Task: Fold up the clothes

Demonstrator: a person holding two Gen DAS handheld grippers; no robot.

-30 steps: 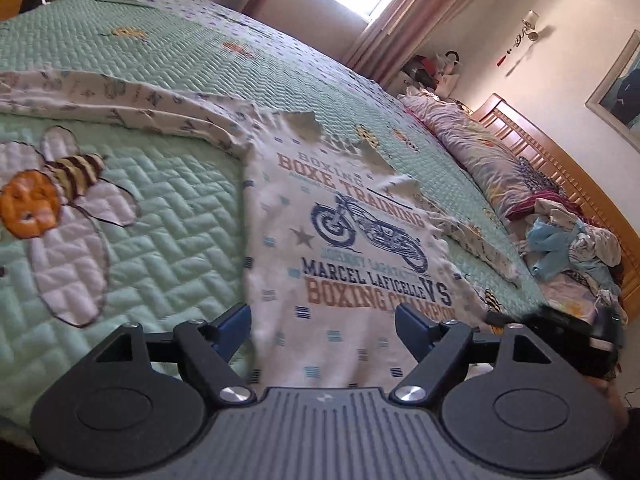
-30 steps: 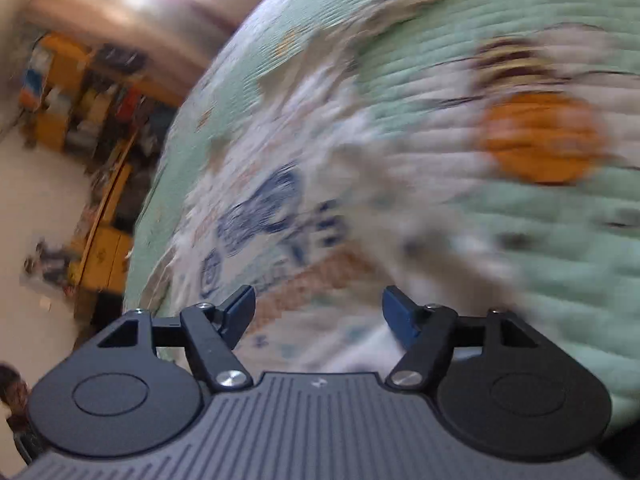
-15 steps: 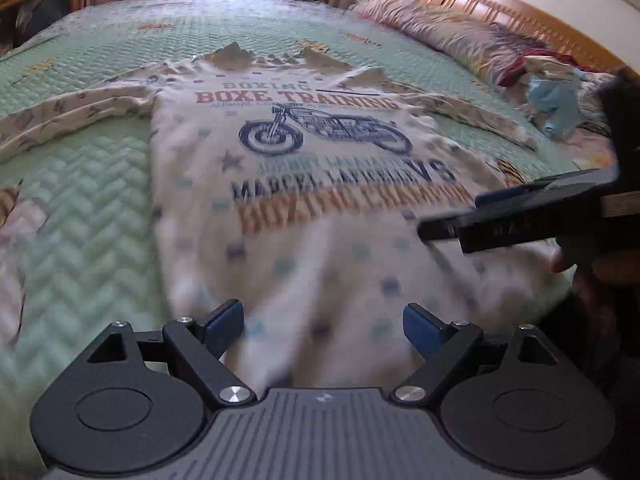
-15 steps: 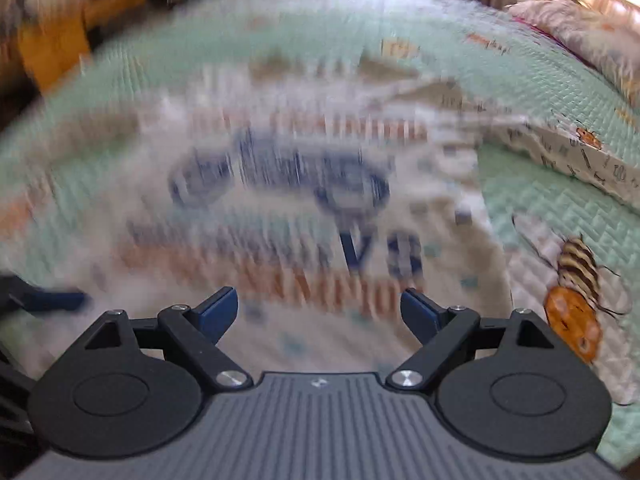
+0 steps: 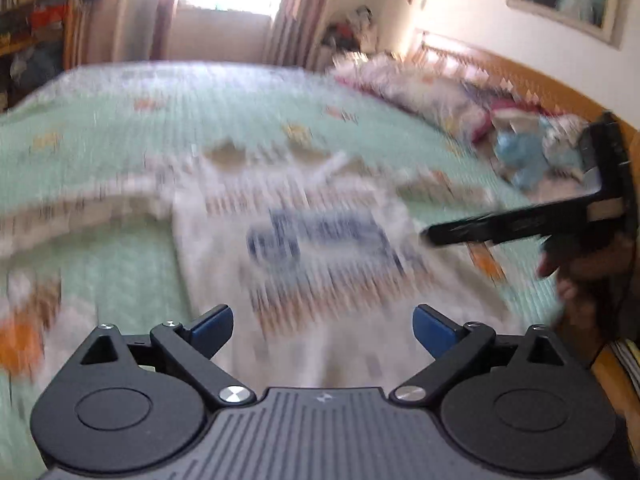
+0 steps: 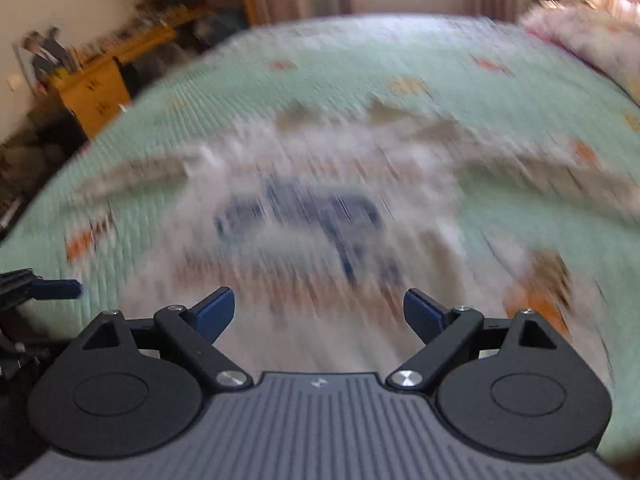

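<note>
We're over the green quilted bedspread (image 5: 120, 128), and the picture's blurry. Spread flat on it lies the white long-sleeved shirt (image 5: 304, 248), blue print facing up, sleeves flung out to either side. By the headboard we see a pillow (image 5: 420, 92). Our left gripper (image 5: 323, 326) hangs above the hem, jaws opening wide, nothing between them. Our right gripper (image 6: 319, 310) is opening too, jaws wide apart and bare, clear of the cloth.

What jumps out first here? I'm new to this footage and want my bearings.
A white printed shirt lies spread flat on a green quilt, its blue print mid-frame. Both grippers, left and right, hang above its near hem, jaws opening, nothing between them. Clothes pile by the headboard.
</note>
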